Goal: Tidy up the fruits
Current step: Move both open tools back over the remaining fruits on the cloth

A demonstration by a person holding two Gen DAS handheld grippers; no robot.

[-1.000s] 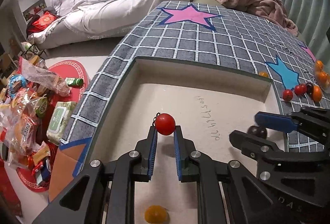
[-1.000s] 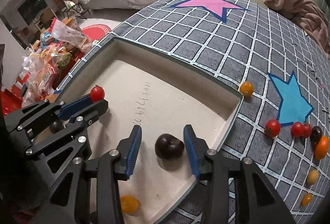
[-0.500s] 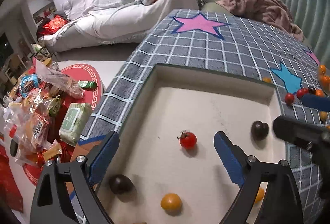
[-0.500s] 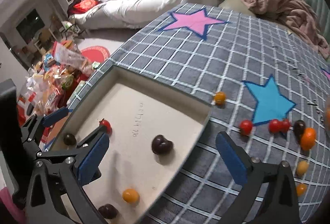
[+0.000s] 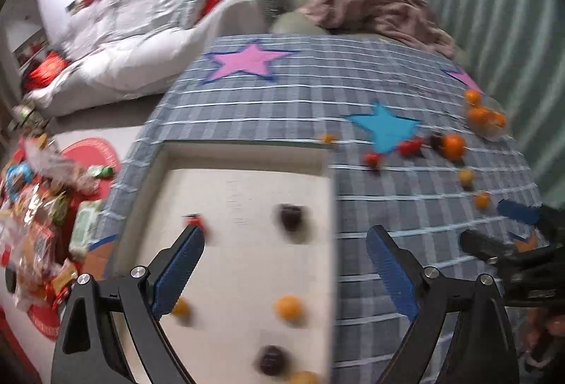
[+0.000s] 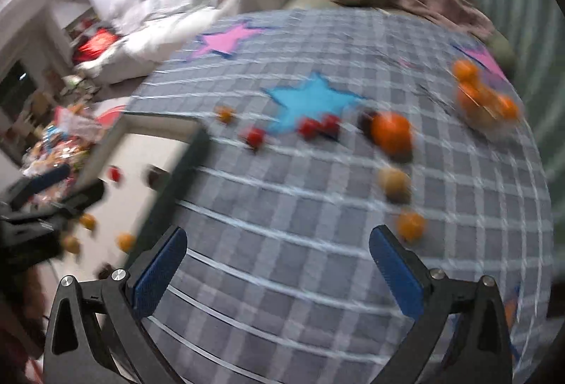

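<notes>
A shallow beige tray (image 5: 243, 257) lies on the grey checked cloth (image 5: 406, 207). It holds a red tomato (image 5: 197, 220), a dark fruit (image 5: 290, 211), an orange fruit (image 5: 289, 307) and more small fruits near the front. My left gripper (image 5: 284, 272) is open and empty above the tray's right edge. My right gripper (image 6: 277, 269) is open and empty above the cloth, right of the tray (image 6: 148, 151). Loose fruits lie ahead of it: an orange (image 6: 391, 133), red tomatoes (image 6: 319, 126), a yellowish fruit (image 6: 393, 184) and a small orange fruit (image 6: 409, 225). Both views are blurred.
A clear bag of oranges (image 6: 483, 98) lies at the cloth's far right. A white sofa (image 5: 141, 30) and a pink blanket (image 5: 374, 9) are behind the table. Snack packets (image 5: 39, 207) cover the floor to the left.
Both grippers released their fruits in the tray, opened wide, lifted, and swung right. The red tomato and dark fruit now lie in the tray.
</notes>
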